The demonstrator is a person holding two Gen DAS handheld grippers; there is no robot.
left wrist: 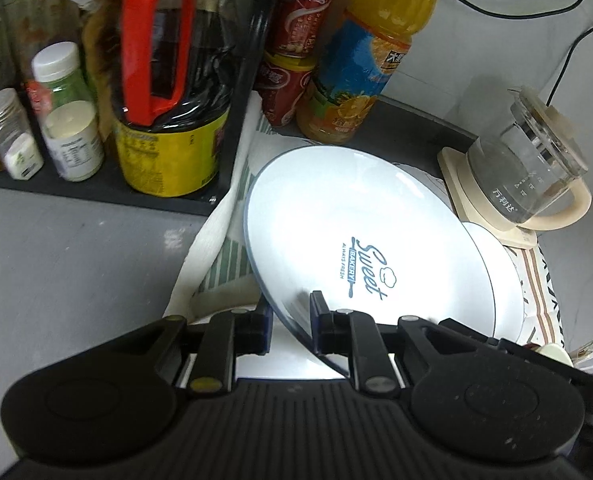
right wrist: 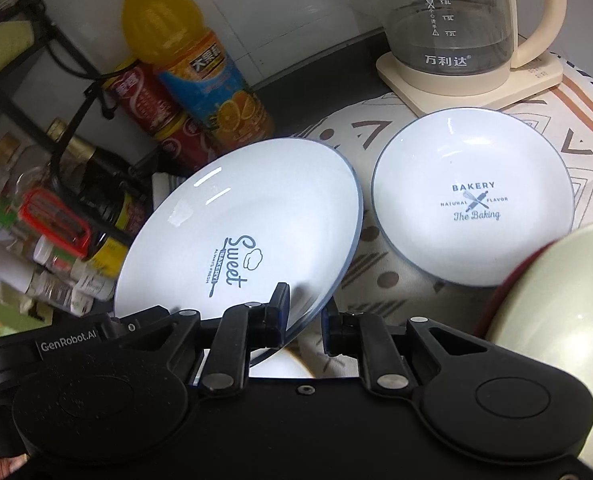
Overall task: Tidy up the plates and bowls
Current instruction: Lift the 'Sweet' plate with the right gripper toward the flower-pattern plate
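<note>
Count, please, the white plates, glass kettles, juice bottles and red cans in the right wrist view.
White plates: 2, Sweet plate, Bakery plate
Glass kettle: 1
Juice bottle: 1
Red cans: 2, upper can, lower can
Total: 6

The near rim of the "Sweet" plate (left wrist: 360, 236) vanishes behind the left gripper (left wrist: 290, 320), whose body fills the lower frame and covers the bench beneath. A second white plate (left wrist: 500, 280) shows only as a crescent behind the "Sweet" plate. The orange juice bottle (left wrist: 372, 60) loses its cap to the top edge. From the right wrist, a cream bowl (right wrist: 568, 320) beside the "Bakery" plate (right wrist: 472, 200) is cut by the right edge. Left of the "Sweet" plate, the rack's jars (right wrist: 56, 264) are too smeared for labels to be read.
</note>
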